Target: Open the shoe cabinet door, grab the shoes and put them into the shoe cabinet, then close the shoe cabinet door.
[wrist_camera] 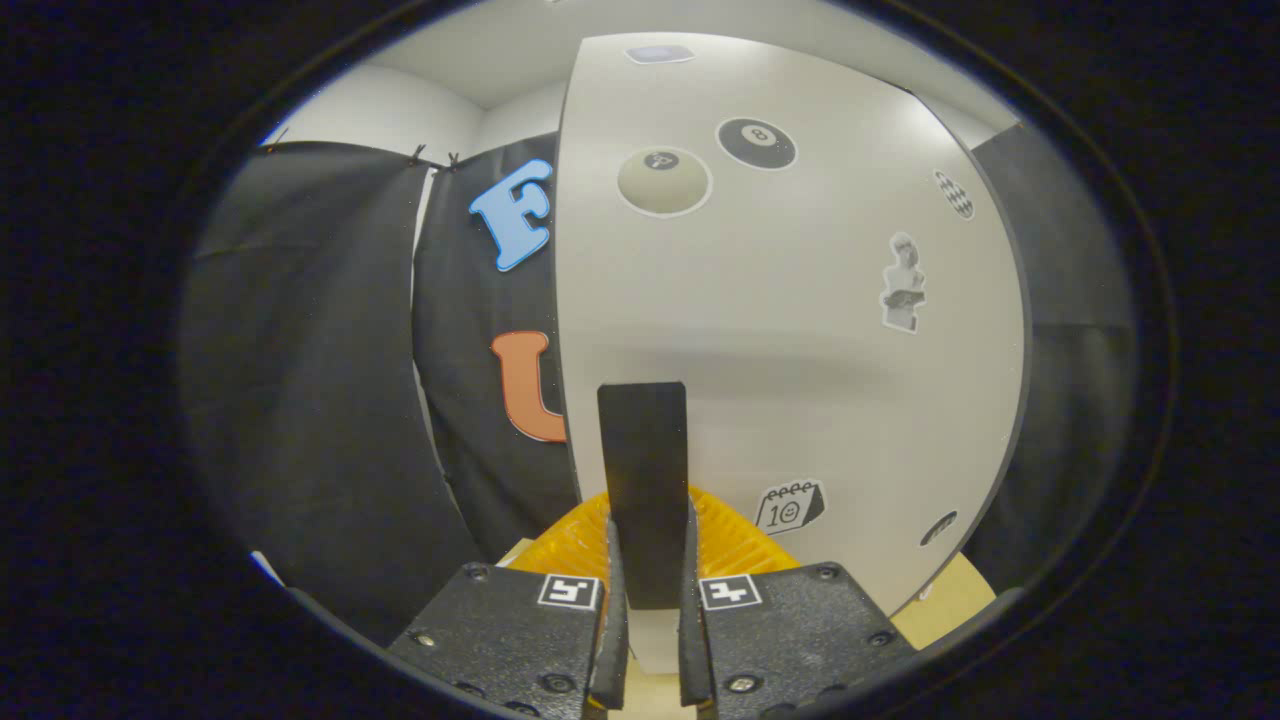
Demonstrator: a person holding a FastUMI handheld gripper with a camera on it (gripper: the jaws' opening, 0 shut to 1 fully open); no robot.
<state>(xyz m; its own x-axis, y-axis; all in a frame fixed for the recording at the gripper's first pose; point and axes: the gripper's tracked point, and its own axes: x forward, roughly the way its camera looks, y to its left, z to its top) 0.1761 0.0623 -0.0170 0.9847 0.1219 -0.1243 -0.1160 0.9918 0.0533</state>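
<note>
The white shoe cabinet door [800, 330], dotted with several stickers, stands close in front of me. A black upright handle [643, 440] sticks out from its lower part. My gripper [648, 560] is shut on this handle, with a finger [612, 590] pressing on each side of the bar. The door's left edge [560, 300] stands against the black cloth wall behind it. Whether the door is swung out from the cabinet I cannot tell.
Black cloth walls [320, 380] hang to the left and right of the door. A tan surface [950, 600] shows below the door's lower right corner. White room walls rise above the cloth.
</note>
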